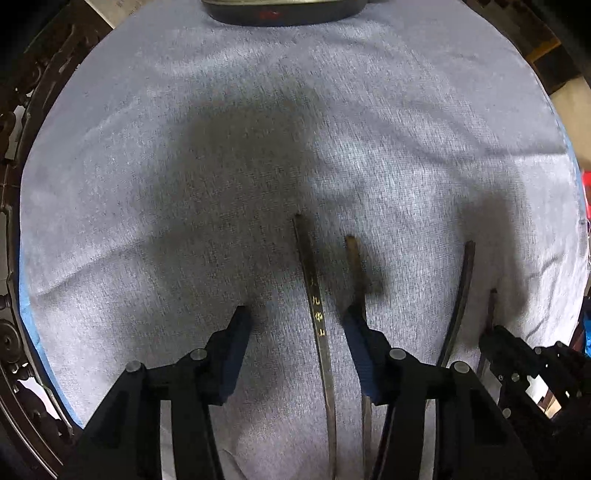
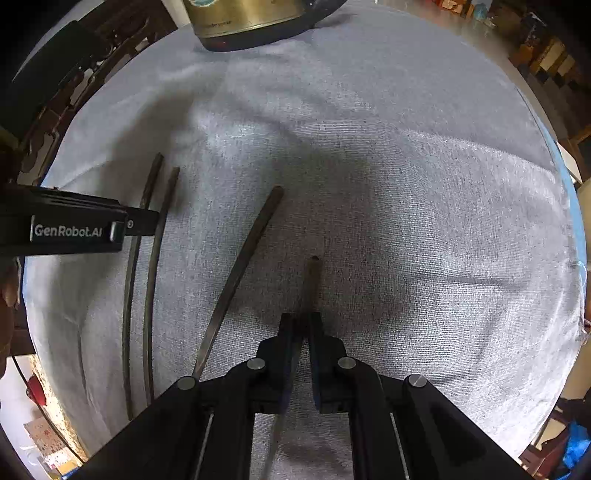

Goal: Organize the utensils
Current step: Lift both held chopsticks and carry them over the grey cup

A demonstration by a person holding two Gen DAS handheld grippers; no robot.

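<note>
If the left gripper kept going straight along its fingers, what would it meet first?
The left gripper is open over the inscribed chopstick, which lies between its fingers. Ahead is bare grey cloth, then probably the kettle base at the far edge; depth is unclear.

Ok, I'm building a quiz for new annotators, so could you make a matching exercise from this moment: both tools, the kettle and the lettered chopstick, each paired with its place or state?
Things:
1. left tool
2. right tool
3. kettle
4. gold-lettered chopstick

Places or states:
A. shut on a chopstick
B. at the far edge of the grey cloth
C. open
D. lying on the cloth, unheld

Pairs: 1-C, 2-A, 3-B, 4-D
</note>
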